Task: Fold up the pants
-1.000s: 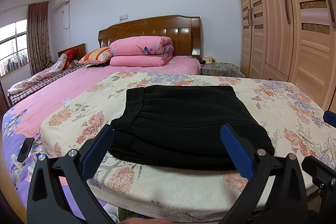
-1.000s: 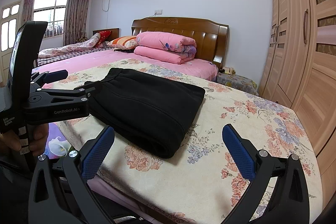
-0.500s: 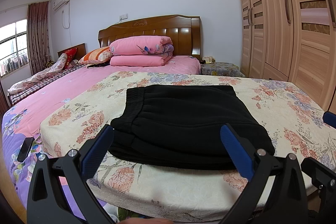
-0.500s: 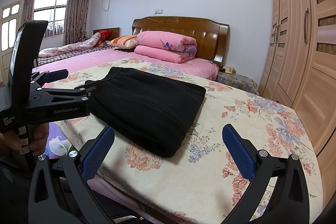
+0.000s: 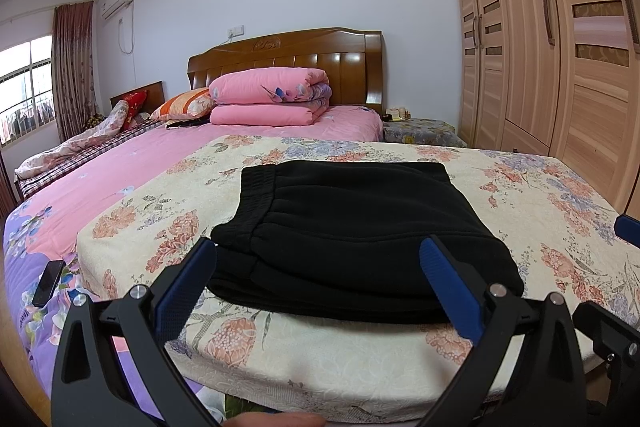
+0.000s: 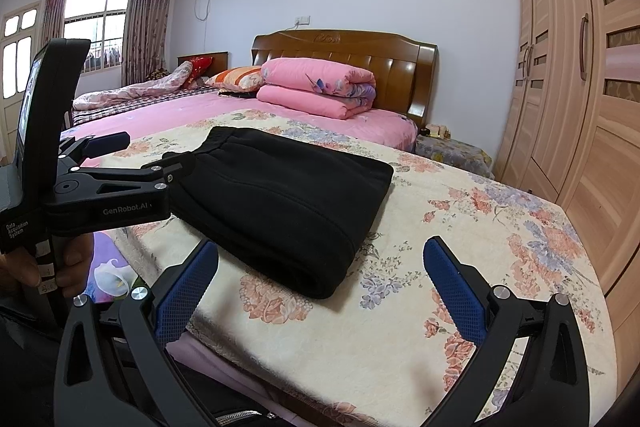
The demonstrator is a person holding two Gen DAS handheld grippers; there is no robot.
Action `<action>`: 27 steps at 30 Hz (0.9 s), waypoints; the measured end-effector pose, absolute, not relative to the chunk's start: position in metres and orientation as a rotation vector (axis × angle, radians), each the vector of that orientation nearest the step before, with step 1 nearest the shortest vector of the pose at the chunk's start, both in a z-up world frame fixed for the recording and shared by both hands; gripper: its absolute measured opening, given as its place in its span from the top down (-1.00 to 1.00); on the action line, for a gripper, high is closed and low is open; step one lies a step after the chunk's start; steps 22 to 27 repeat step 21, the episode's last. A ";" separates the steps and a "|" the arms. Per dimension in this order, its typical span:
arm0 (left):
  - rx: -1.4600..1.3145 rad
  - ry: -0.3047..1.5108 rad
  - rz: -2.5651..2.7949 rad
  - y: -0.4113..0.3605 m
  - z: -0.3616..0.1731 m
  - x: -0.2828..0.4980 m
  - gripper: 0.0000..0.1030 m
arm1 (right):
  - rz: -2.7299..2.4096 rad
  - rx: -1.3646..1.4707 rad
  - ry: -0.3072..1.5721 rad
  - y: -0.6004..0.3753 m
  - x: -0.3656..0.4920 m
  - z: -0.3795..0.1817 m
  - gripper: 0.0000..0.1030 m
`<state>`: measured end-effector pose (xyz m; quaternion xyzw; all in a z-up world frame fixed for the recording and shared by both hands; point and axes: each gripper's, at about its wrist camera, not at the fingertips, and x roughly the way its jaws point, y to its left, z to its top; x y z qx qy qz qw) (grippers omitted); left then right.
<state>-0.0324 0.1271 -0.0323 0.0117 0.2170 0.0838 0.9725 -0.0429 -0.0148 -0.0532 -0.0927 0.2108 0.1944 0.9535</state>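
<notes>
Both the left gripper and the right gripper hover spread wide and empty at the bed's near edge, beyond them the black pants (folded) on the floral blanket.

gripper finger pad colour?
Blue, textured pads on black arms; clearest in the right wrist view.

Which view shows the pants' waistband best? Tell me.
The left wrist view: the black pants' ribbed waistband lies unobstructed. In the right wrist view the left gripper partly covers it.
</notes>
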 end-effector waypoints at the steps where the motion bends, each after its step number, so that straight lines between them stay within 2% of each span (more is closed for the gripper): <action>1: 0.023 0.438 0.169 0.127 -0.032 -0.032 -0.97 | 0.395 -0.188 0.428 -0.014 -0.043 -0.053 -0.92; 27: -0.002 0.454 0.179 0.127 -0.036 -0.029 -0.97 | 0.405 -0.185 0.440 -0.015 -0.042 -0.057 -0.92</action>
